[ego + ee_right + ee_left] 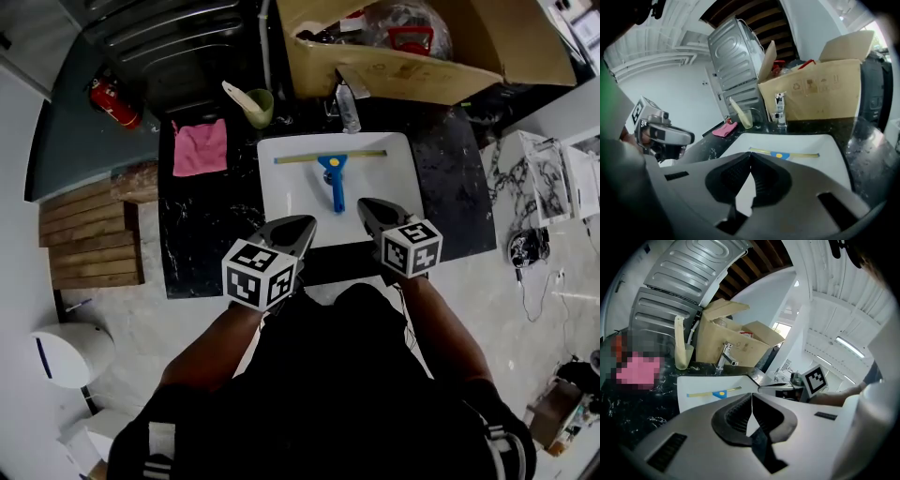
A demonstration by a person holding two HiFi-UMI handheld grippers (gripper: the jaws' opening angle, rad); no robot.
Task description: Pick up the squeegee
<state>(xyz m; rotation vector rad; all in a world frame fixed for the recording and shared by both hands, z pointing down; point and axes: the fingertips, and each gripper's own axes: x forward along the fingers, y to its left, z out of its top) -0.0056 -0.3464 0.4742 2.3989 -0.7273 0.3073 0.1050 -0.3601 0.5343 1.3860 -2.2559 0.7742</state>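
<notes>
Stage: approach | squeegee point(333, 173) lies untouched inside the white basin point(281, 202) | your left gripper point(302, 223) and right gripper point(368, 205) hover at the basin's near rim, jaws pressed together, empty | remaining: open, grasp, lift.

Glossy white basin point(291, 202), speckled black stone counter point(202, 234), pink cloth point(200, 147), matt cardboard box point(412, 73), blue plastic squeegee point(336, 178)

pink cloth point(200, 147) near green cup point(260, 106) on dark counter point(450, 187); cardboard box point(403, 70) behind faucet point(347, 108).
</notes>
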